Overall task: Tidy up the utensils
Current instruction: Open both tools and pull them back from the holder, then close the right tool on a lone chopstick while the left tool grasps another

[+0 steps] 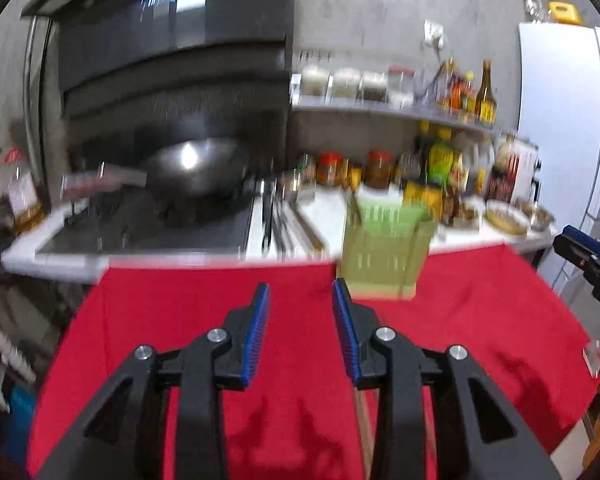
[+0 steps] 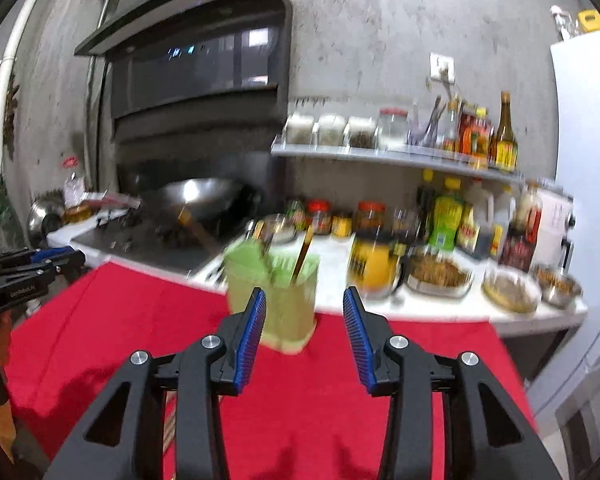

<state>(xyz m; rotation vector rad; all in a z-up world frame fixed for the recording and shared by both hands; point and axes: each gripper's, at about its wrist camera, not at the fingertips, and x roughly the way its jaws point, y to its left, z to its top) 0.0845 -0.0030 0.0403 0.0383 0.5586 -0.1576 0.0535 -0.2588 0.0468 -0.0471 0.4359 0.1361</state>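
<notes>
The green holder (image 2: 274,298) stands upright at the red cloth's (image 2: 112,320) far edge, against the white counter (image 2: 336,264), a couple of utensils (image 2: 302,258) already poking out, presumably the drop-off. Left gripper (image 1: 301,300) and right gripper (image 2: 305,304) are both partly open, empty. Behind: wok (image 1: 196,168), jars, concrete wall.

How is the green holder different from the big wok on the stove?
The holder is pale green and see-through; the wok is dark, shiny metal. The holder is tall and boxy; the wok is wide and round. The holder stands on the red cloth; the wok sits further back on the stove. A thin stick pokes out of the holder; blur hides what, if anything, is in the wok. Both are open on top.
</notes>
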